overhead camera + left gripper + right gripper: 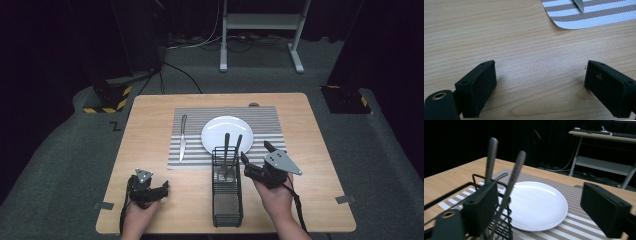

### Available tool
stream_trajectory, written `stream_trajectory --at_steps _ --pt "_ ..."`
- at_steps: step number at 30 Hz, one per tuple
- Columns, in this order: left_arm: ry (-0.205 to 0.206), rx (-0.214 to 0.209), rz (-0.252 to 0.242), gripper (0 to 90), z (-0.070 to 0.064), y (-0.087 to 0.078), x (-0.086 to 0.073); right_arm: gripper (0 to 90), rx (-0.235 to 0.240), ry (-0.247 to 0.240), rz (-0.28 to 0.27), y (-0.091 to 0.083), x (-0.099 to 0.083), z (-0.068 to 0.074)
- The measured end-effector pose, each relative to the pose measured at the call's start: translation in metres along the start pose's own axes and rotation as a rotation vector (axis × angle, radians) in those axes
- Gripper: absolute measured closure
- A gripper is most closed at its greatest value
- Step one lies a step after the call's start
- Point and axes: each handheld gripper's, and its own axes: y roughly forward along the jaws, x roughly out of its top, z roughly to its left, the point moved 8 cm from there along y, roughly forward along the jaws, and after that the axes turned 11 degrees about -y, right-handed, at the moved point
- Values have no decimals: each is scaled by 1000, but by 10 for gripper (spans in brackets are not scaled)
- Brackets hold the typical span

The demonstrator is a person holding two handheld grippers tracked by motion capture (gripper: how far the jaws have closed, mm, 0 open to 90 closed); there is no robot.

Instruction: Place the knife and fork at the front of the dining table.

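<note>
Beside the basket [227, 192], my right gripper [257, 155] jaws spread wide, I could easily snag both handles [517, 170] and tip it.

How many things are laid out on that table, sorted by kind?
Knife: 1
Plate: 1
Striped placemat: 1
Black wire caddy: 1
Utensil handles standing in the caddy: 2
Total: 6

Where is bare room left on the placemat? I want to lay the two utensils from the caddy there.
Free: the striped placemat right of the plate; a narrow strip between knife and plate. Crowded: the near edge, where the caddy and right claw stand.
</note>
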Motion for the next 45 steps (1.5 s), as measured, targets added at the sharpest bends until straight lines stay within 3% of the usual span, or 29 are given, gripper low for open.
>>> stream_trajectory --at_steps 5,12,17,26,30,45 --pt "1 -1 0 104 0 0 0 471 21 -18 -29 9 10 10" --pt "1 -1 0 104 0 0 0 647 23 12 -31 21 14 16" --pt "1 0 0 104 0 0 0 691 40 59 -20 28 12 16" --pt "2 -2 1 104 0 0 0 768 58 92 -15 33 11 19" --pt "2 -2 0 104 0 0 0 829 60 84 -22 31 12 20" --pt "2 -2 1 104 0 0 0 875 108 67 -100 18 30 34"
